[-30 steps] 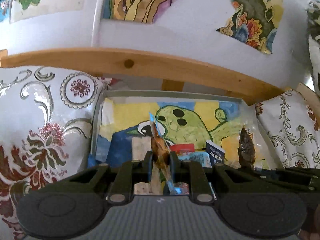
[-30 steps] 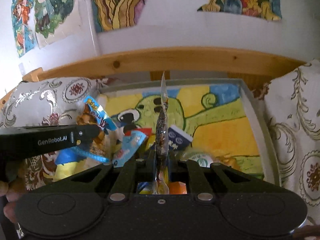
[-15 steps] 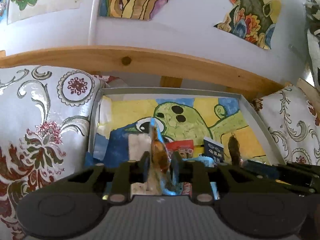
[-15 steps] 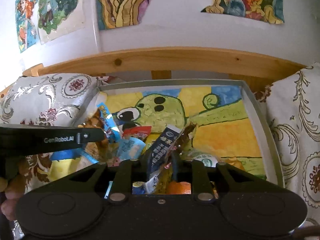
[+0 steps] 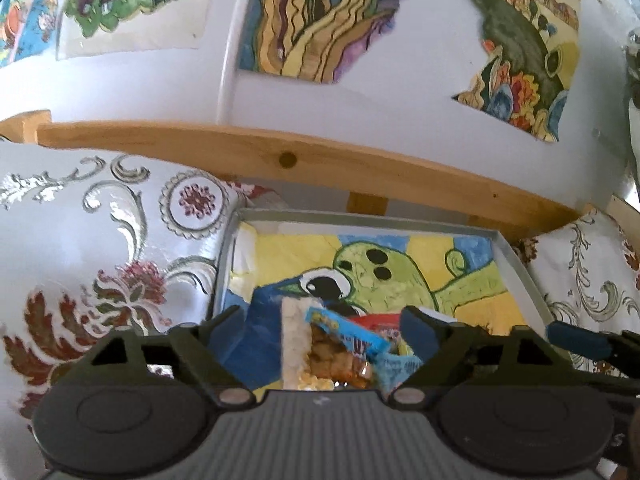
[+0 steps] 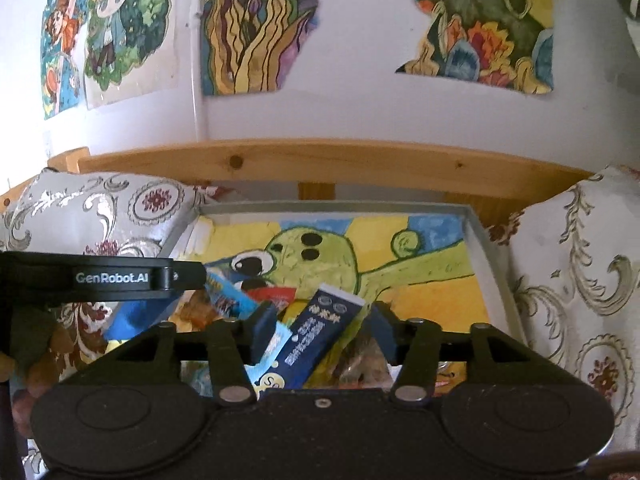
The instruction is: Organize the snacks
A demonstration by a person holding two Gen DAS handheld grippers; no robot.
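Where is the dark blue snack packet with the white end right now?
In the right wrist view the dark blue packet lies tilted in the tray, between the open fingers of the right gripper, on the snack pile just below the painted green turtle.

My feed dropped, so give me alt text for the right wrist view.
The right gripper hangs open over snack packets piled in a grey tray lined with a green cartoon painting; its jaws have just been opening, gripping nothing. A dark blue packet leans between them, and the left gripper reaches in beside it.
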